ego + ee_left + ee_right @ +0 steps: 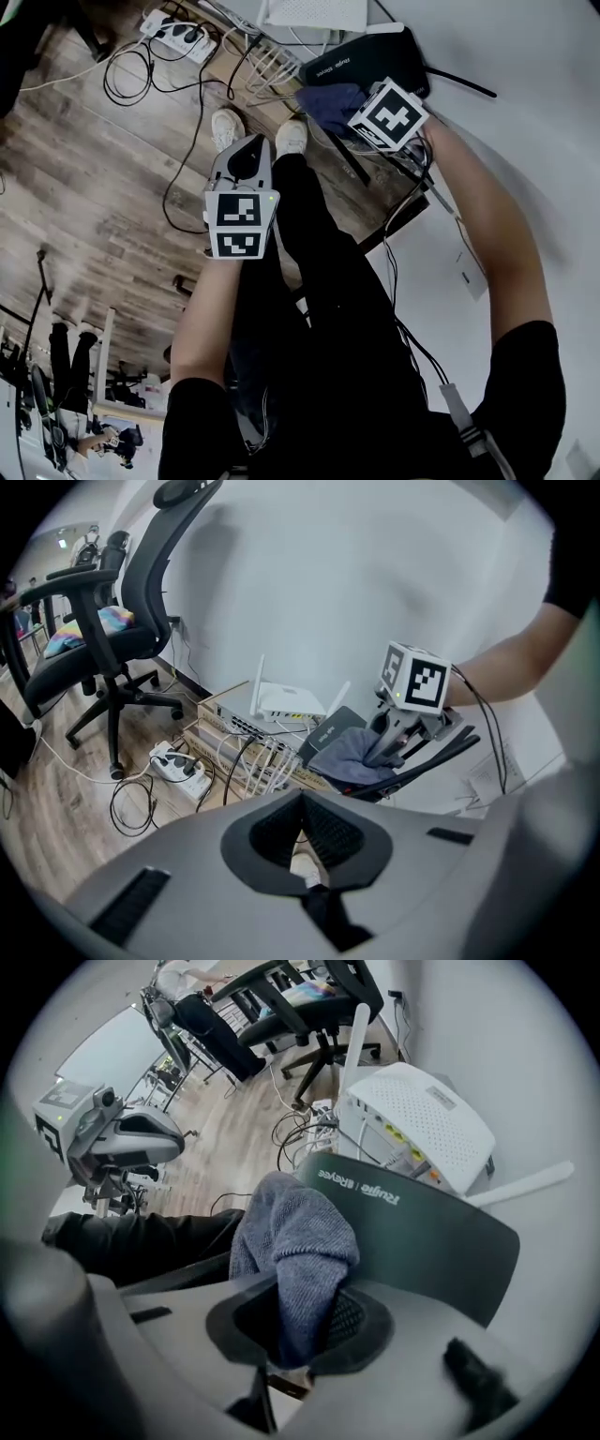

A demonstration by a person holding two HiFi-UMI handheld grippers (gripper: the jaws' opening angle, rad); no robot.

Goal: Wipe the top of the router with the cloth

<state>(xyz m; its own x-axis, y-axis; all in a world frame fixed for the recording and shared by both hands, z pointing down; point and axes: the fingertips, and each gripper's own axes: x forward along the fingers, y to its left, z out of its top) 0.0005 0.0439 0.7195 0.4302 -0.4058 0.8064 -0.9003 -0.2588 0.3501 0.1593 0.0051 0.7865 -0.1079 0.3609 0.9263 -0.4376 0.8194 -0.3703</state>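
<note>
"A wood floor (84,169) ran up to a white wall (356,564). What did the right gripper (300,1321) have?"

"Its jaws were pinched on the grey-blue cloth (295,1232), which lay bunched on top of the black router (431,1232), just beside a white router (422,1119)."

"And the left gripper (305,832)?"

"Its jaws were pressed together on nothing. It was well apart from the black router, above the person's shoes (291,138)."

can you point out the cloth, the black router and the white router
cloth (295,1227): right gripper view, middle of the grey fold
black router (427,1241): right gripper view, bare flat top below its logo
white router (422,1115): right gripper view, perforated top panel
</note>
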